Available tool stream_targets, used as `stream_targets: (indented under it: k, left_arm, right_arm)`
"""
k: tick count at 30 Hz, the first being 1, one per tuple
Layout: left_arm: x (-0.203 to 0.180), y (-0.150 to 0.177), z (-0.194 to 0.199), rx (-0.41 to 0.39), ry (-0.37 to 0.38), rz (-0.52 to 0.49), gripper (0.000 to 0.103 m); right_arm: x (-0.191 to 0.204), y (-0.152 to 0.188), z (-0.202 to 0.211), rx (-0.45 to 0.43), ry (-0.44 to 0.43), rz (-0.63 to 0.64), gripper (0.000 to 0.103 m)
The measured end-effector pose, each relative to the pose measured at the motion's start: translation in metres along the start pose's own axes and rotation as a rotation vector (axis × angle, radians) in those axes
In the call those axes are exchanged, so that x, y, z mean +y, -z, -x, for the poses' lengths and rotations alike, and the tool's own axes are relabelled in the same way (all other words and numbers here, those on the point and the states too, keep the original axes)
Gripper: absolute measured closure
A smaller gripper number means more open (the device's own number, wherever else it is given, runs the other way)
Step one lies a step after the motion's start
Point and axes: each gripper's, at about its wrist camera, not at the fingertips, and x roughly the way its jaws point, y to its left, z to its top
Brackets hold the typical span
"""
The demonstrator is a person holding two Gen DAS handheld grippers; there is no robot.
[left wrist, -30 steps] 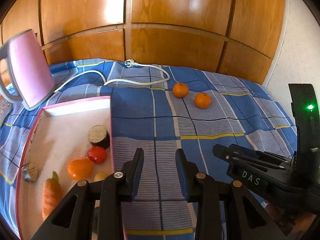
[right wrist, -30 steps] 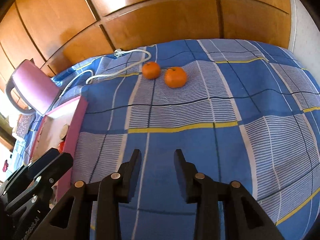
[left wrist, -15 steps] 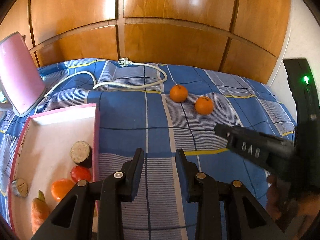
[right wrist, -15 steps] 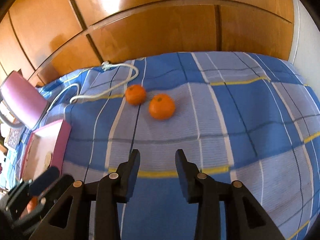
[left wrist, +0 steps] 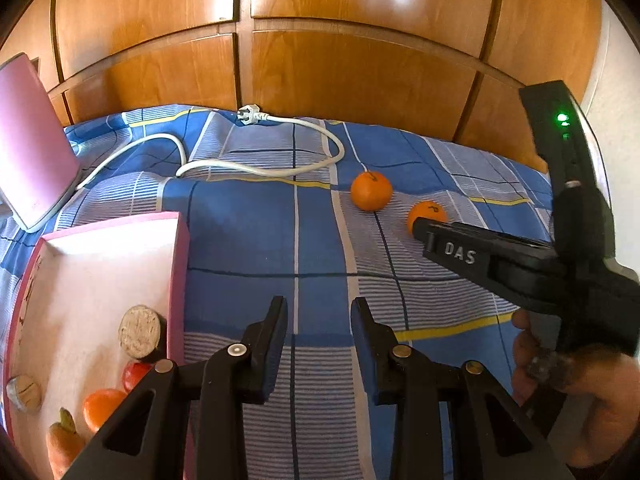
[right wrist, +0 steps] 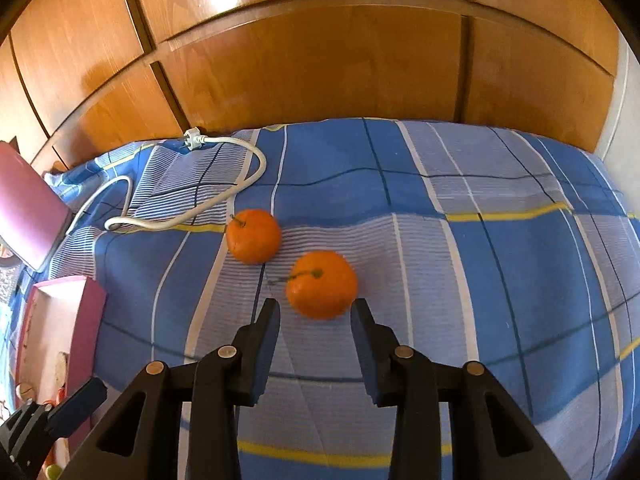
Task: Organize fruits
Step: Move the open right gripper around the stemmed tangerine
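Two oranges lie on the blue checked bedspread. In the right wrist view the nearer orange (right wrist: 322, 284) sits just beyond my open right gripper (right wrist: 316, 308), level with the fingertips; the farther orange (right wrist: 253, 235) lies up-left of it. In the left wrist view the same oranges show as the farther one (left wrist: 371, 191) and the nearer one (left wrist: 427, 214), partly hidden by the right gripper's body (left wrist: 500, 258). My left gripper (left wrist: 319, 310) is open and empty over the bedspread, right of the pink tray (left wrist: 176, 264).
The tray holds a carrot (left wrist: 62, 440), an orange fruit (left wrist: 100, 406), a red fruit (left wrist: 134, 374) and a cut dark piece (left wrist: 140, 332). A white cable with plug (left wrist: 256, 168) lies at the back. A pink kettle (left wrist: 28, 152) stands left. Wooden panels back the bed.
The right gripper has moved forward until the nearer orange is at its fingertips. The left gripper has shifted a little; the tray sits lower left in its view.
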Motion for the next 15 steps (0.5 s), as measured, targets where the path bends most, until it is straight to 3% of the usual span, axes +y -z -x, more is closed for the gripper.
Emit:
stream_targets:
  k: [15]
  left_arm:
    - [-0.007,-0.013,-0.014,0.012,0.000,-0.014,0.070]
  right_arm:
    - [-0.006,-0.002,-0.005,-0.020,0.004,0.019,0.069]
